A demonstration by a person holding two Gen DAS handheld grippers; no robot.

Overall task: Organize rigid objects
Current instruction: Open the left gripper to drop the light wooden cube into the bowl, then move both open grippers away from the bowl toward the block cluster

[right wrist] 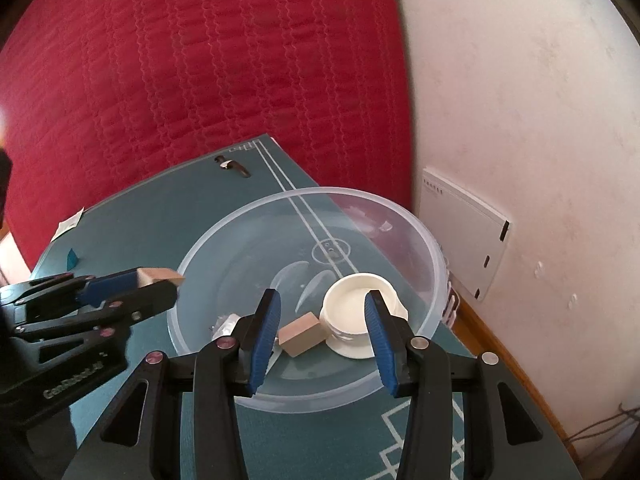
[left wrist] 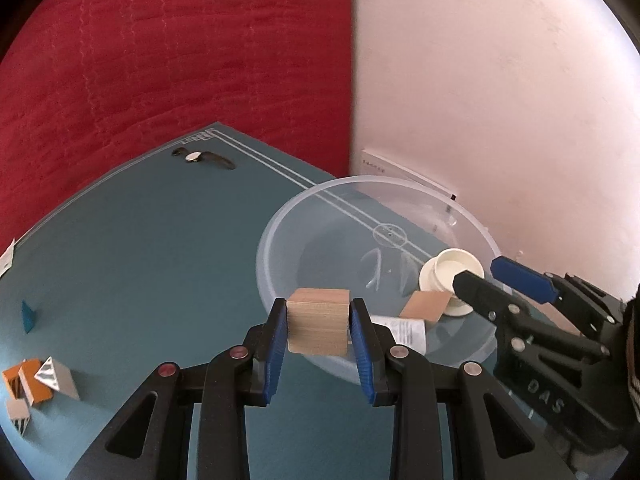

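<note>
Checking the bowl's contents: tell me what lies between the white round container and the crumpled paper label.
A flat wooden block lies between the white round container and the paper label, inside the clear plastic bowl; the right wrist view shows it.

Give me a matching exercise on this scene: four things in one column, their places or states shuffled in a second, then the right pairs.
Things
1. wooden cube
2. white cup
3. wristwatch
4. left gripper

Places or states
A. lies on the teal mat near its far edge
B. shut on a block
C. inside the clear bowl
D. held over the bowl's near rim

Pairs: 1-D, 2-C, 3-A, 4-B
</note>
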